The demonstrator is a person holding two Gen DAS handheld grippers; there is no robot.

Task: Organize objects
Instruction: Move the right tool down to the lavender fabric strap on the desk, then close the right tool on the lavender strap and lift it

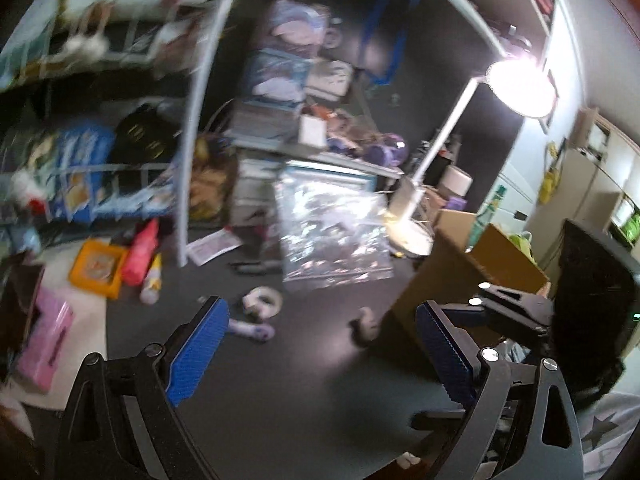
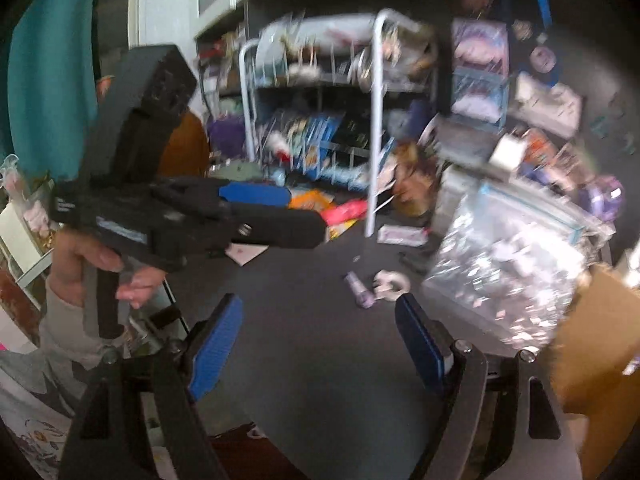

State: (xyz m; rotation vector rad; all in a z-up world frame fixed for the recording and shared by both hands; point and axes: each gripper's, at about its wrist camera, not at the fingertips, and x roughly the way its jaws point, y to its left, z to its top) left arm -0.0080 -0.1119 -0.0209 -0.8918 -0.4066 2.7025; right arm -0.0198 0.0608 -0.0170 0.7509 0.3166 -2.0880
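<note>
My left gripper [image 1: 320, 356] hangs open over the dark desktop [image 1: 304, 400], with nothing between its blue pads. Just beyond its fingers lie a white tape roll [image 1: 262, 300], a small purple bottle [image 1: 252, 328] on its side and a small dark object [image 1: 366, 330]. My right gripper [image 2: 320, 344] is open and empty too, and the tape roll [image 2: 390, 282] and purple bottle [image 2: 360, 290] lie a short way ahead of it. A clear zip bag [image 1: 332, 232] full of small items leans behind them. In the right wrist view a hand holds the left gripper [image 2: 298, 212] at the left.
A cardboard box [image 1: 460, 280] stands at the right, a lit desk lamp [image 1: 520, 80] behind it. A white wire rack [image 1: 192, 120] of packets stands at the back left. Before it lie an orange box [image 1: 98, 266], a pink bottle [image 1: 142, 252] and a pink box [image 1: 44, 336].
</note>
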